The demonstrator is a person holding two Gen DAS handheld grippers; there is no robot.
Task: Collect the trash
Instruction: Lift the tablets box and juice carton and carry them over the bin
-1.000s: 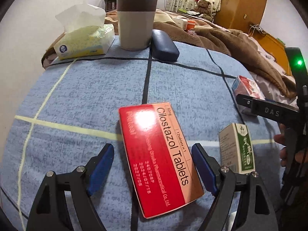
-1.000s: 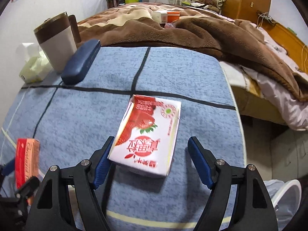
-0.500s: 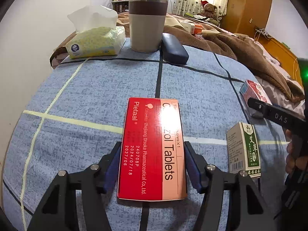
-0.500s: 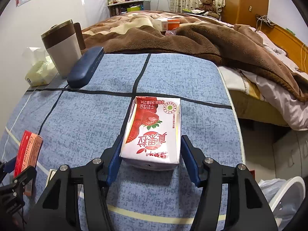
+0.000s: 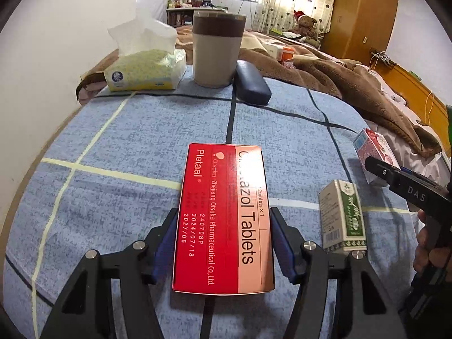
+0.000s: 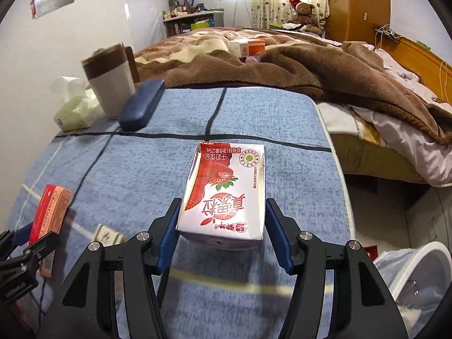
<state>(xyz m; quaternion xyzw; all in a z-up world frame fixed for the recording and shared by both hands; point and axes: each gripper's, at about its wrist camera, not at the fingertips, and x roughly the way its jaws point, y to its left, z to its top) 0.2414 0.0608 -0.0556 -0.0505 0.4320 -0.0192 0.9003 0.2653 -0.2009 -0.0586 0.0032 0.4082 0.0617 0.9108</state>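
Observation:
My left gripper is shut on a red tablet box and holds it above the blue checked tablecloth. My right gripper is shut on a strawberry milk carton, lifted off the cloth. The tablet box also shows in the right wrist view, and the carton in the left wrist view. A small green and white box stands on the cloth between the two grippers.
A tissue pack, a brown and white cup and a dark blue case stand at the table's far edge. A white bin with a plastic liner is on the floor at the right. A bed with a brown blanket lies behind.
Both grippers closed on their items, the left on the tablet box and the right on the milk carton. Both items have been squared up between the jaws and lifted.

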